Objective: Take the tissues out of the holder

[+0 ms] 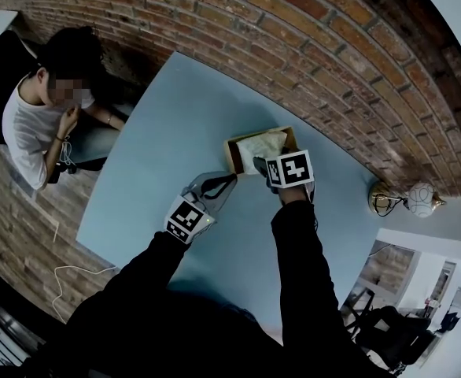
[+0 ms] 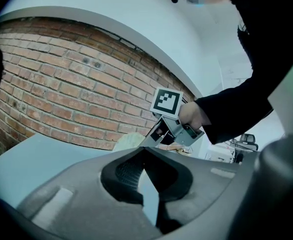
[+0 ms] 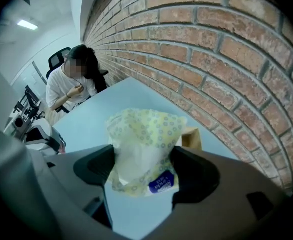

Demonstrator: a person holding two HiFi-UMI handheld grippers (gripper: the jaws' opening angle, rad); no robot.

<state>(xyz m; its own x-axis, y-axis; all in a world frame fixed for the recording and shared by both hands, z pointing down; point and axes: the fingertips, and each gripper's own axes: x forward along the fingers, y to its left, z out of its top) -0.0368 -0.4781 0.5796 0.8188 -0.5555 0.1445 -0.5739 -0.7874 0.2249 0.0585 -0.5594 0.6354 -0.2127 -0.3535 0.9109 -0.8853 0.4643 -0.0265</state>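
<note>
Left of the holder (image 1: 234, 155), the left gripper (image 2: 142, 150) has its jaws clenched tip to tip on nothing, with only the blue bench (image 1: 175, 124) showing past them. The wooden holder is largely hidden behind the tissue pack (image 3: 141, 129). Above the holder, the right gripper (image 3: 144, 159) grasps that yellow-patterned pack at both sides. Whether the pack's bottom is clear of the holder is hard to make out.

I saw a pale blue table (image 1: 183, 132) with a smooth, matte top, and one long edge ran close along the brick wall (image 1: 333, 46). Directly on it stood a small open-topped wooden holder (image 1: 234, 154). It sat upright near the wall-side edge, well apart from the table's other end.
</note>
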